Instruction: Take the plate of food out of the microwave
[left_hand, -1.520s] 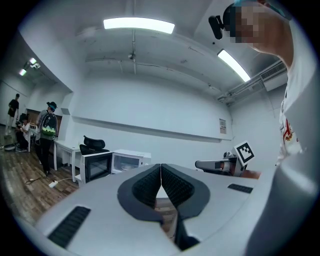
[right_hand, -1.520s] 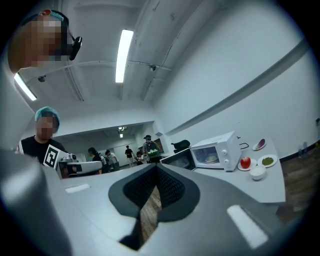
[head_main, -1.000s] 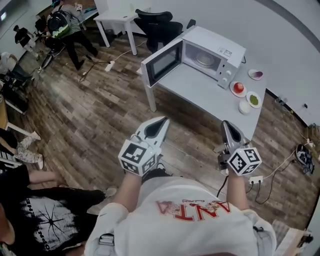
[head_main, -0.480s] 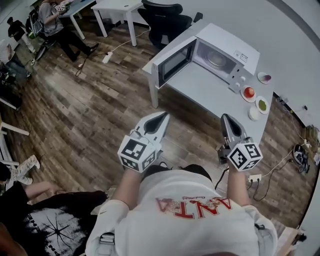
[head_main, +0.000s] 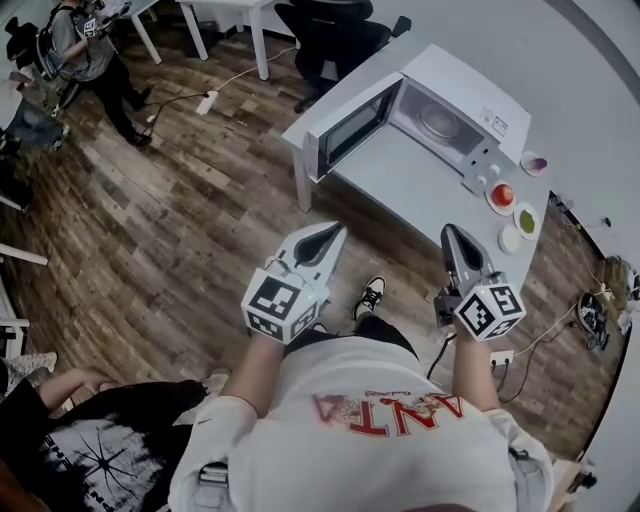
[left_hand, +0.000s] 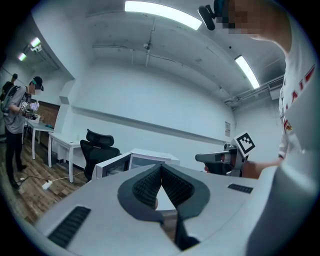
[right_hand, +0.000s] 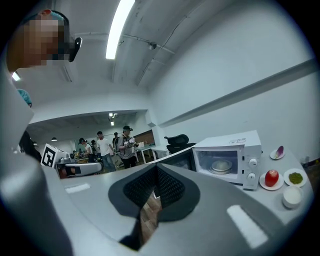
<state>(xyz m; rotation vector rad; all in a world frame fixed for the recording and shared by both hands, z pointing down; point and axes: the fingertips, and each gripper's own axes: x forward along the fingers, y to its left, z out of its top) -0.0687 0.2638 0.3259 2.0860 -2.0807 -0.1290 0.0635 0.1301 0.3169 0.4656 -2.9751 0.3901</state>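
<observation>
Left gripper (head_main: 333, 230) and right gripper (head_main: 449, 232) held at frame centre, jaws of both seen pressed together, nothing between. Table (head_main: 400, 185) well ahead, upper right. Microwave (head_main: 460, 90) door (head_main: 350, 128) already swung open; plate of food (head_main: 438, 120) left inside, not reached. Approach, grasp, withdrawal judged outstanding. Against earlier frame: table drawn closer, shoe (head_main: 369, 296) stepped into view.

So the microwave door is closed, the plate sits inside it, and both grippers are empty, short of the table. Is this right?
Not quite: the door of the microwave is open, as the head view shows. The plate sits inside it, and the left gripper and right gripper are empty, short of the table.
</observation>
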